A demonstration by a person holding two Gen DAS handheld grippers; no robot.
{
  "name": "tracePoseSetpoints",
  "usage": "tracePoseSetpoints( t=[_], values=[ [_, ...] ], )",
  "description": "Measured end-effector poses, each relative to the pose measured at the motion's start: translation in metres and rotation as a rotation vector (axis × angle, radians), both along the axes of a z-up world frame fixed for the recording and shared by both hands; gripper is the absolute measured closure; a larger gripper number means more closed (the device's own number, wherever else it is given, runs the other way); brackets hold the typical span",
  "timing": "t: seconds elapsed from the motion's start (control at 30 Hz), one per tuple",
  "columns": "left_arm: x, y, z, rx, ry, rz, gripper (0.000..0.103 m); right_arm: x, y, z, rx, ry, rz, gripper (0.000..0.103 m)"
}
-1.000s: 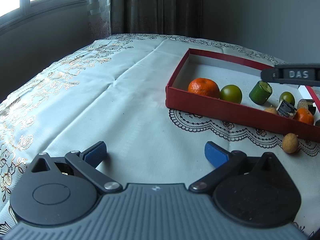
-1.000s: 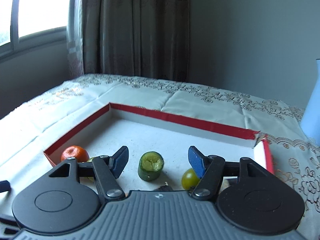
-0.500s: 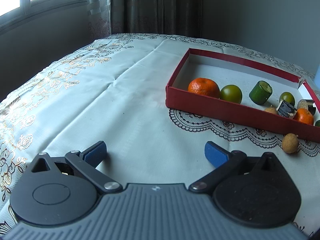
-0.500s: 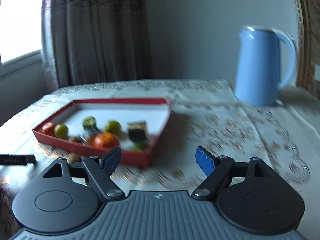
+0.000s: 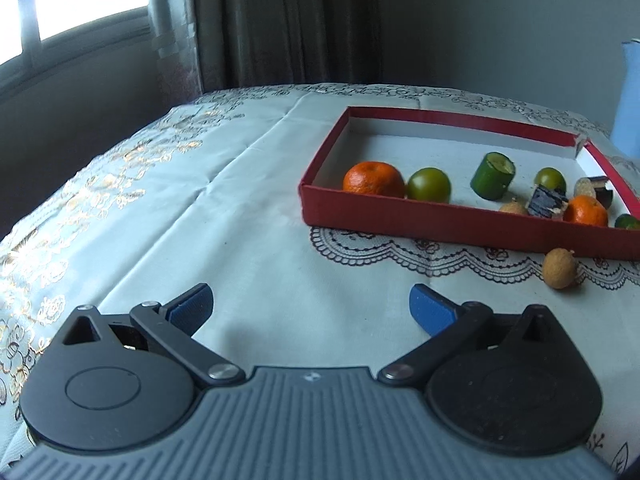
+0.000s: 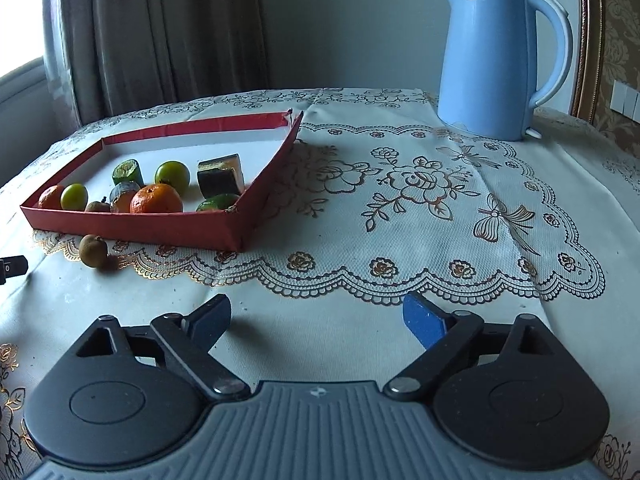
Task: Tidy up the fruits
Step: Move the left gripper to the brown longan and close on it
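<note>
A red box (image 5: 440, 222) (image 6: 132, 226) on the tablecloth holds several fruits: an orange (image 5: 374, 179), a green fruit (image 5: 429, 185), a cucumber piece (image 5: 493, 176), a smaller orange (image 6: 156, 199) and dark pieces (image 6: 220, 176). A brown longan (image 5: 560, 269) (image 6: 93, 251) lies on the cloth outside the box's near wall. My left gripper (image 5: 310, 306) is open and empty, low over the cloth to the left of the box. My right gripper (image 6: 316, 320) is open and empty, in front of the box's right corner.
A blue electric kettle (image 6: 500, 56) stands at the back right of the table. A lace doily (image 6: 420, 208) lies under the box. Curtains and a window are behind. The table edge falls away at the left (image 5: 60, 200).
My right gripper has pulled back out of the box, swung right and settled in front of the box's right corner. The left gripper has barely moved.
</note>
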State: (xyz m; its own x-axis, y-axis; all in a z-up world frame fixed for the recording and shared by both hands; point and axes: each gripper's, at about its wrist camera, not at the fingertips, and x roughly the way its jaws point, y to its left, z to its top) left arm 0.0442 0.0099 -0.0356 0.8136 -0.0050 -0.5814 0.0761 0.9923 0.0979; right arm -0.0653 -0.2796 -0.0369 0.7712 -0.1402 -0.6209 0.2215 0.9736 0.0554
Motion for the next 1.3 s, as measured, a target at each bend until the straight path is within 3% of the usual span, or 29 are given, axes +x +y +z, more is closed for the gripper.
tracePoseSetpoints(
  t=[0.37, 0.67, 0.77, 0.9, 1.2, 1.3],
  values=[
    [-0.022, -0.09, 0.021, 0.045, -0.06, -0.228, 0.0, -0.001, -0.002, 0.0, 0.013, -0.006, 0.007, 0.008],
    [-0.003, -0.119, 0.004, 0.061, 0.002, -0.248, 0.0, -0.004, -0.007, 0.0, 0.061, -0.029, 0.012, 0.006],
    [0.002, -0.12, 0.001, 0.055, 0.025, -0.246, 0.017, -0.004, -0.009, 0.0, 0.071, -0.034, 0.013, 0.005],
    [0.002, -0.12, 0.001, 0.035, 0.021, -0.26, 0.027, -0.003, -0.009, 0.0, 0.071, -0.033, 0.014, 0.005],
    [-0.008, -0.125, 0.003, 0.019, 0.023, -0.345, 0.078, -0.001, -0.006, 0.0, 0.058, -0.022, 0.02, 0.003],
    [-0.01, -0.121, 0.003, 0.012, 0.024, -0.349, 0.078, -0.001, -0.006, -0.001, 0.057, -0.021, 0.022, 0.002]
  ],
)
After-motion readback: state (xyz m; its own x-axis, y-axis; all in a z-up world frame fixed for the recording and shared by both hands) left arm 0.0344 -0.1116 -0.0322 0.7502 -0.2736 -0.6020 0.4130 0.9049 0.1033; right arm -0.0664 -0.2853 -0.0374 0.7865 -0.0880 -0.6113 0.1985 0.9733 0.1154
